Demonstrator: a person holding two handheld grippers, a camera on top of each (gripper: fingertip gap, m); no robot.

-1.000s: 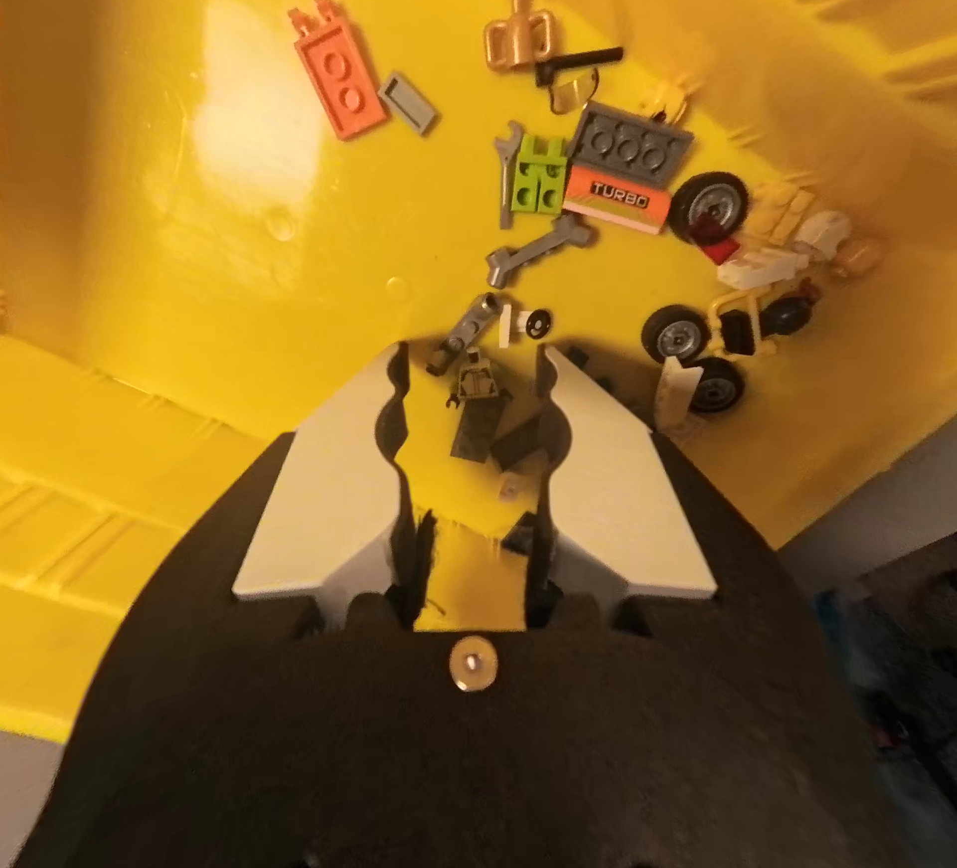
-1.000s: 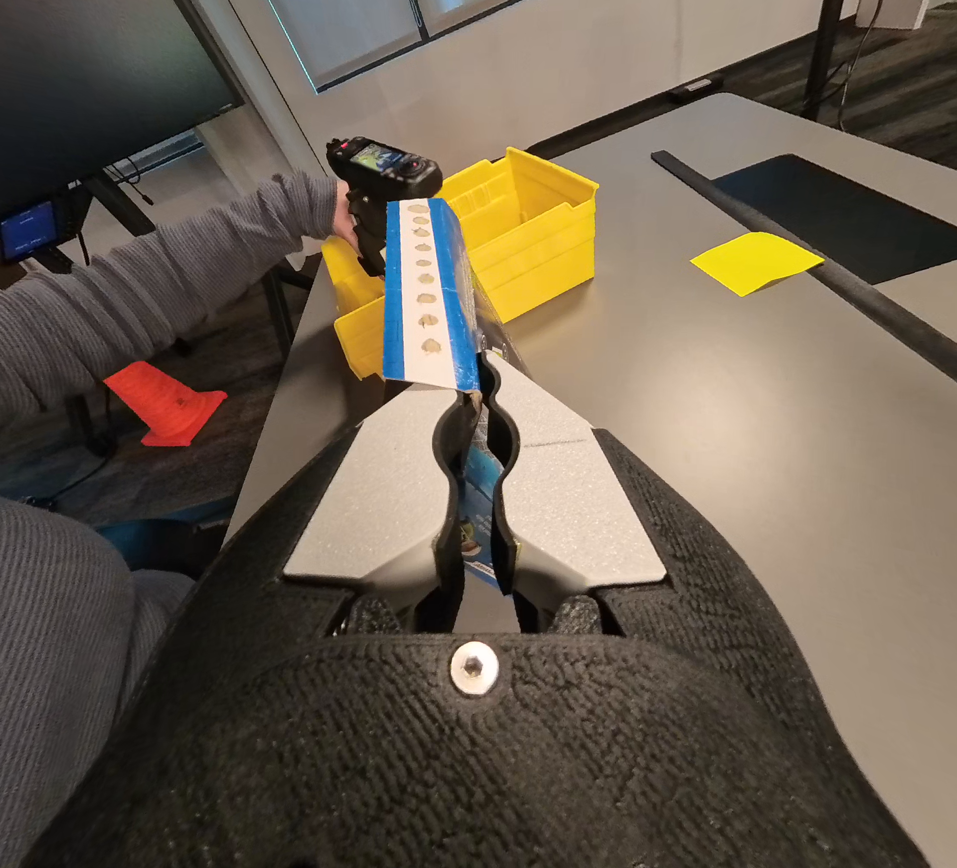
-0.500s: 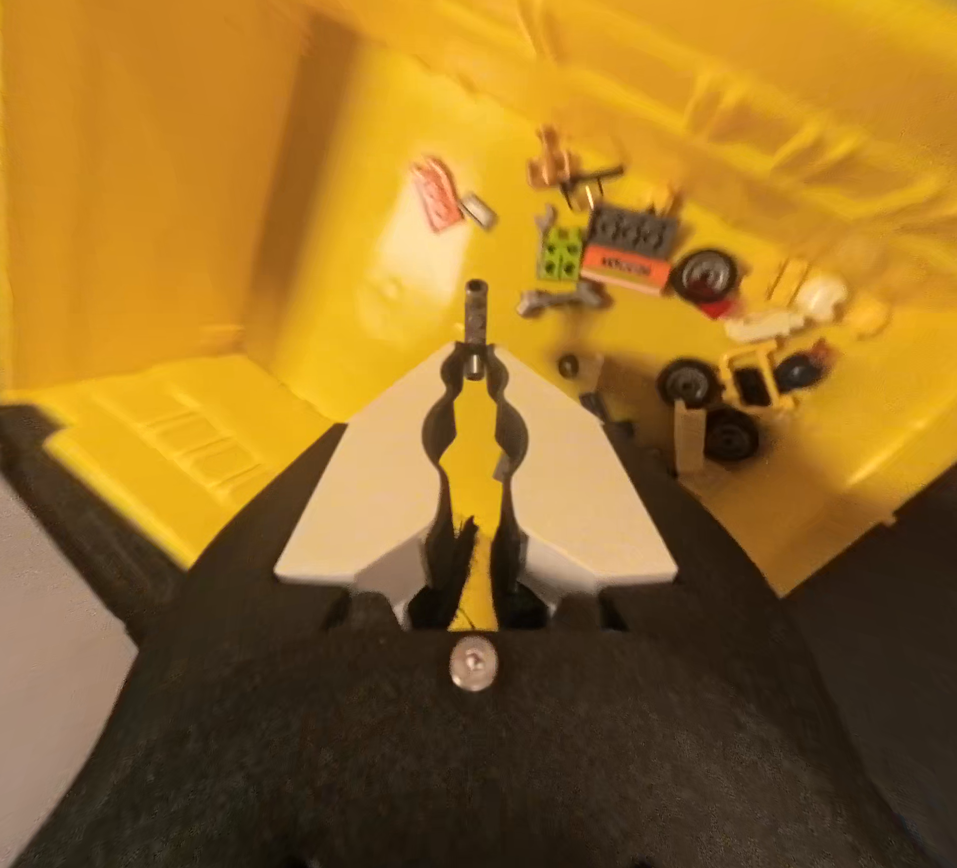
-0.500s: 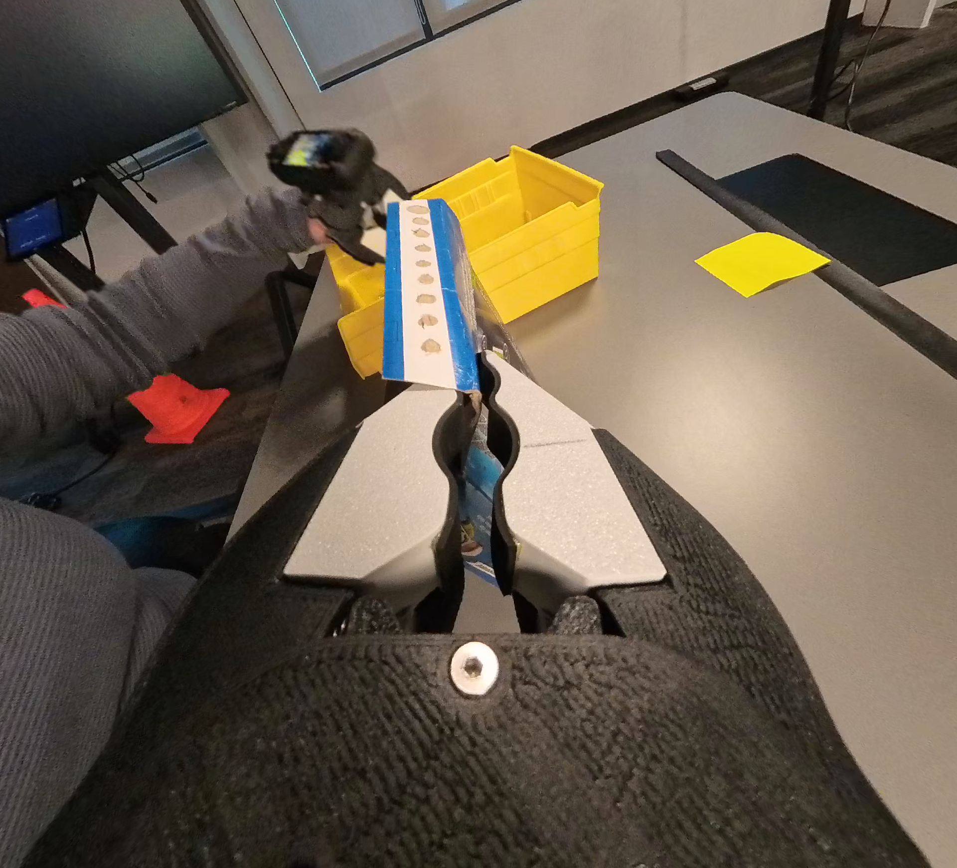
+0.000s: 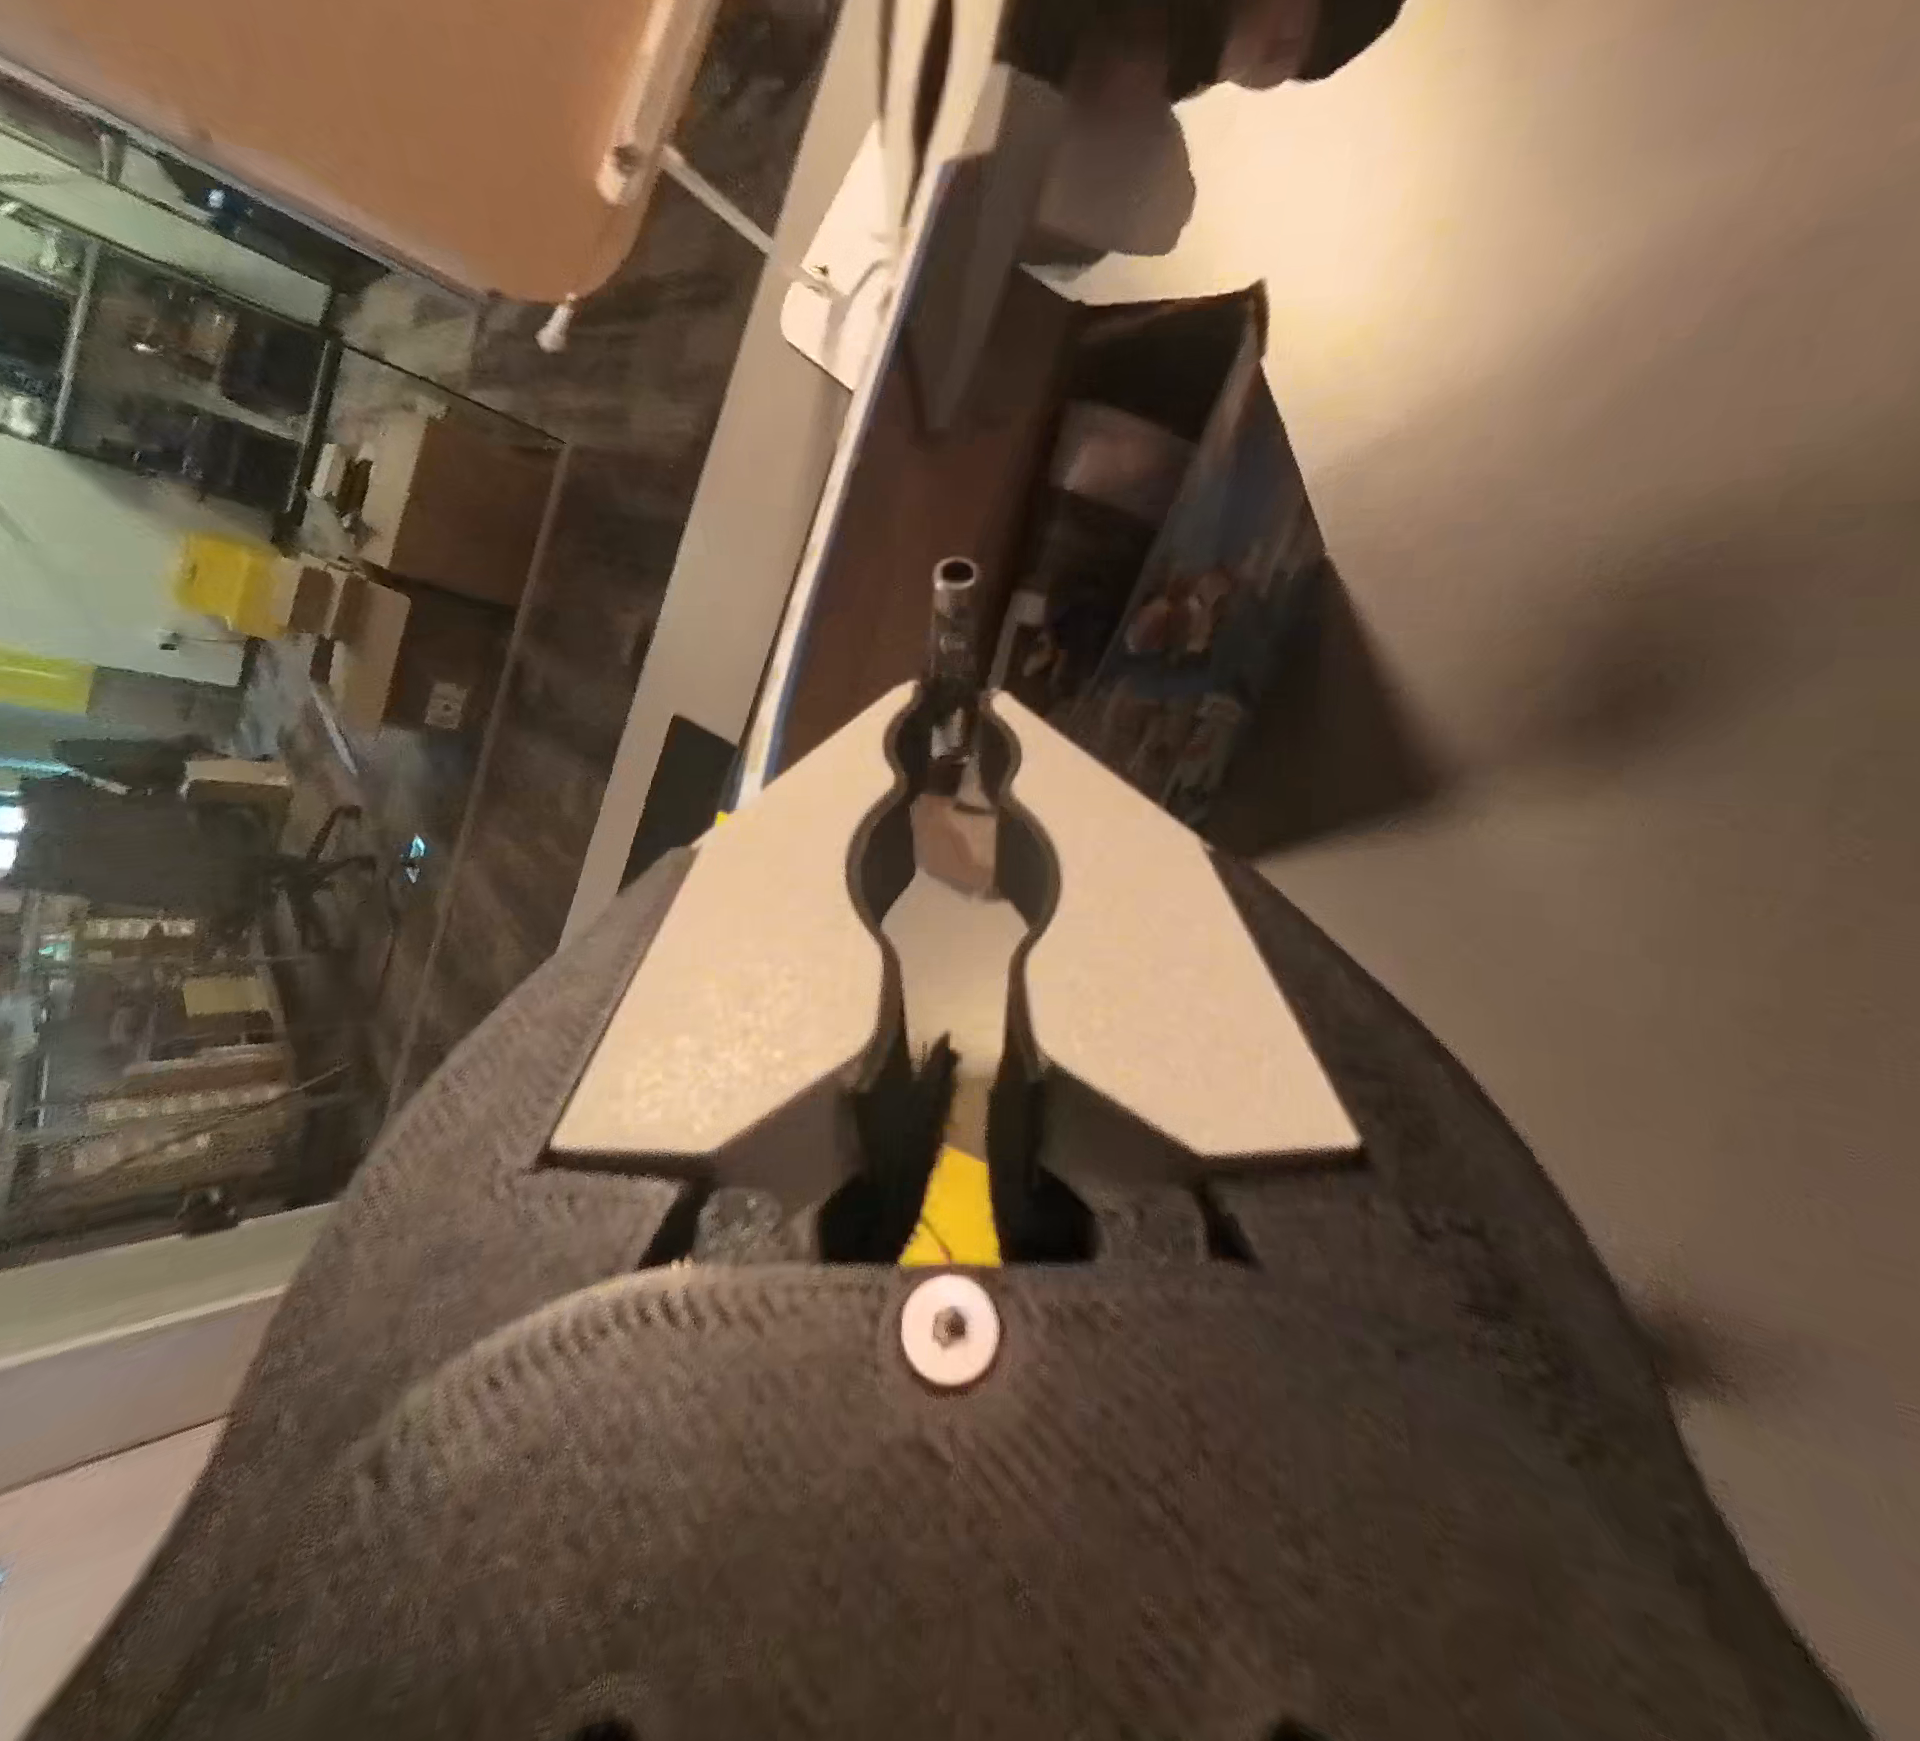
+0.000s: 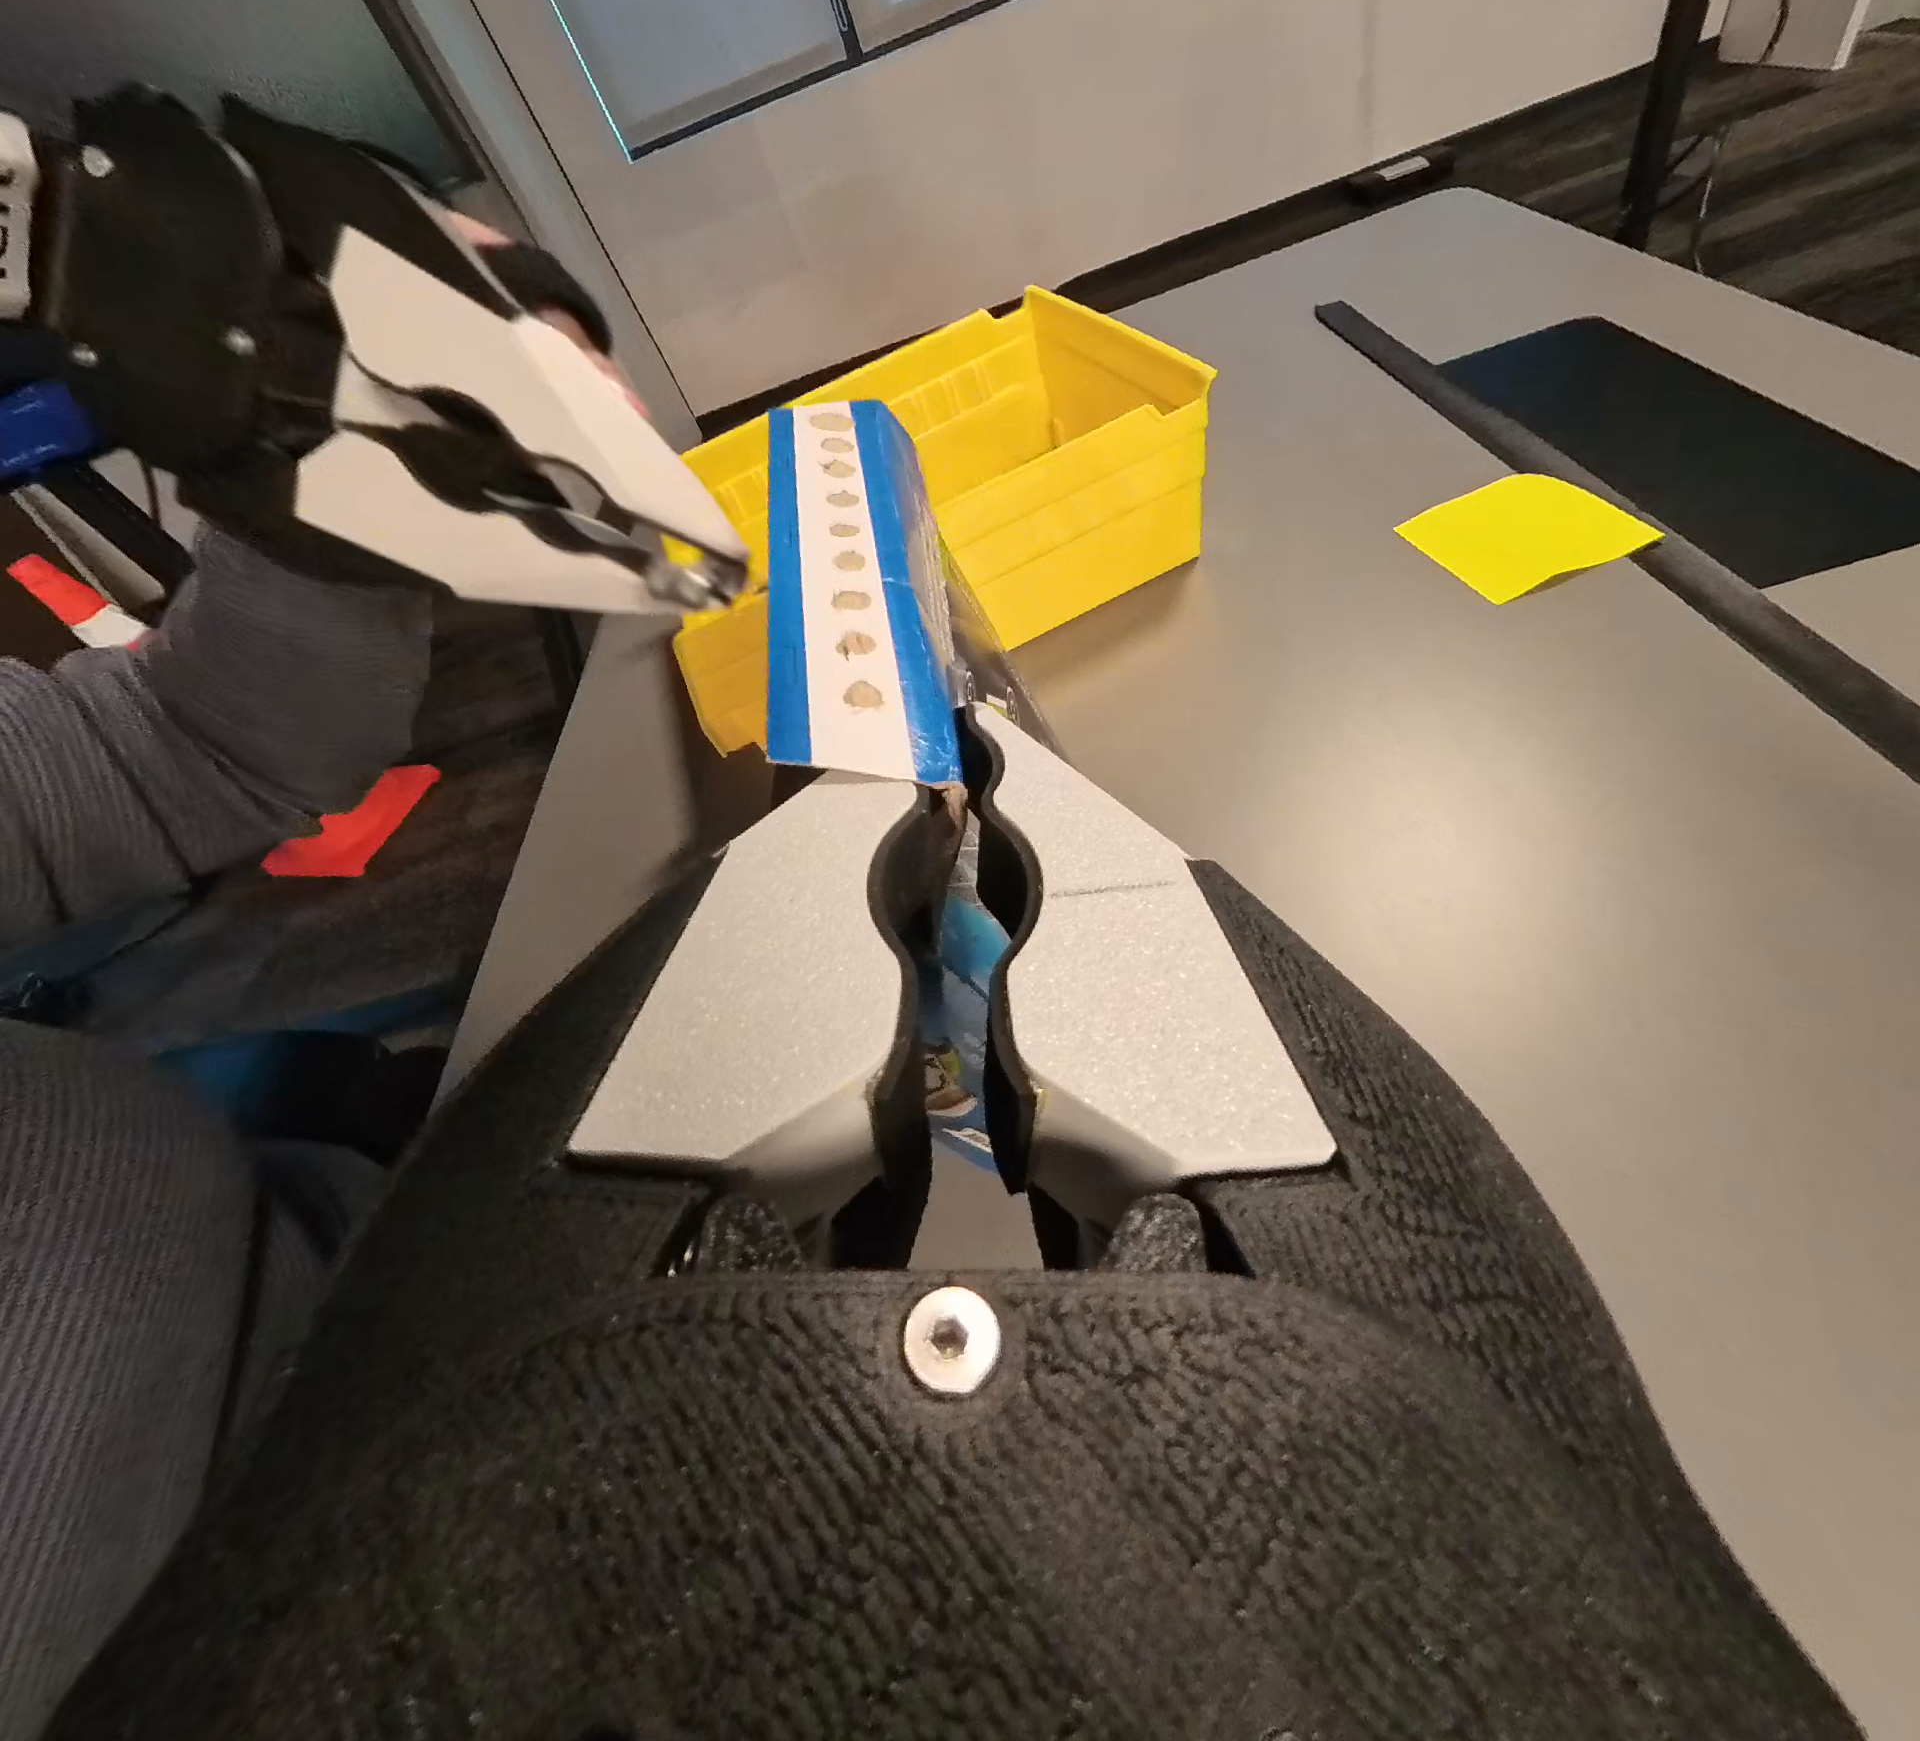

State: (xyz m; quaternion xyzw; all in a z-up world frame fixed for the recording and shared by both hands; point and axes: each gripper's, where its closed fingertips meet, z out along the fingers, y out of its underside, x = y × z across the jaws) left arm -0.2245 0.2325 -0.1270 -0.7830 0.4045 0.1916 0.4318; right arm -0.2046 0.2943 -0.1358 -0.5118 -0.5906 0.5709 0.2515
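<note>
1. Your left gripper (image 6: 717,571) pinches a small grey peg (image 5: 954,621) at its very tips; the peg's long axis runs straight out along the fingers, its hollow end pointing away from you.
2. That peg sits just beside the open end of the blue and white box (image 6: 852,590), to the box's left in the right wrist view. Seen from the left wrist, the peg points into the box's dark opening (image 5: 1143,486).
3. Your right gripper (image 6: 961,756) is pressed together on one wall of that box, holding it tilted up off the table (image 6: 1455,860), its flap with a row of holes facing you.
4. The left gripper is the nearer one to the box mouth; the box's white flap edge lies close to the peg's left in the left wrist view.
5. Behind the box stands a yellow bin (image 6: 1091,465), and a yellow sheet (image 6: 1527,533) lies well apart to the right beside a black strip (image 6: 1662,538).
</note>
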